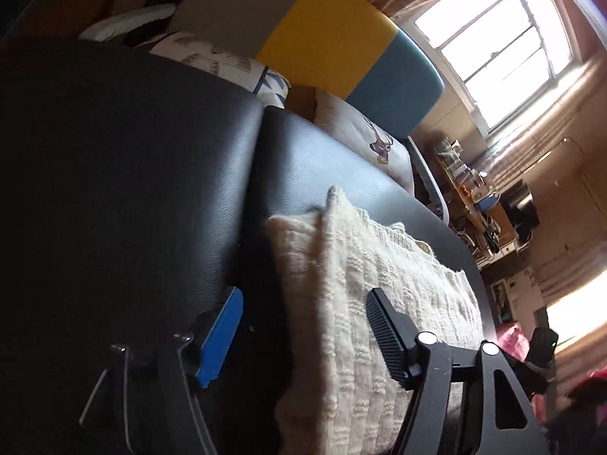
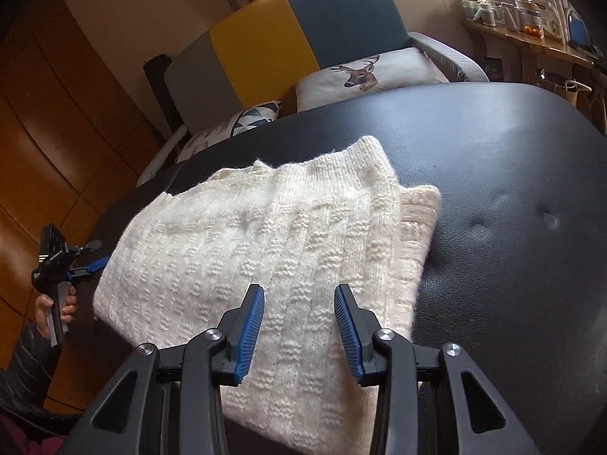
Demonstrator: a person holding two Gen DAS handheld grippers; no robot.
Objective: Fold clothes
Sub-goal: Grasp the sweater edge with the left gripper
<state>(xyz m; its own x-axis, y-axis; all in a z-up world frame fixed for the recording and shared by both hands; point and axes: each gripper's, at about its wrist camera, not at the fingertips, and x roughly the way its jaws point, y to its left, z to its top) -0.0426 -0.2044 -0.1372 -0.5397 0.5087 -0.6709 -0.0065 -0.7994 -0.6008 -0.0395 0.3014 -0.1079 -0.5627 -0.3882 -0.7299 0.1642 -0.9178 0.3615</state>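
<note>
A deer cushion (image 2: 373,76) leans on a grey, yellow and blue sofa (image 2: 265,45) behind the black bench (image 2: 512,189); a cluttered shelf (image 2: 531,38) stands right.

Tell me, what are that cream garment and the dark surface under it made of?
The cream garment looks like a chunky wool or acrylic knit: raised ribbed blocks and a fuzzy edge show, though the exact fibre cannot be told. The dark surface looks like black leather or faux leather: fine pebbled grain, soft sheen, and dimples like tufted padding. Real or synthetic is not clear.
</note>
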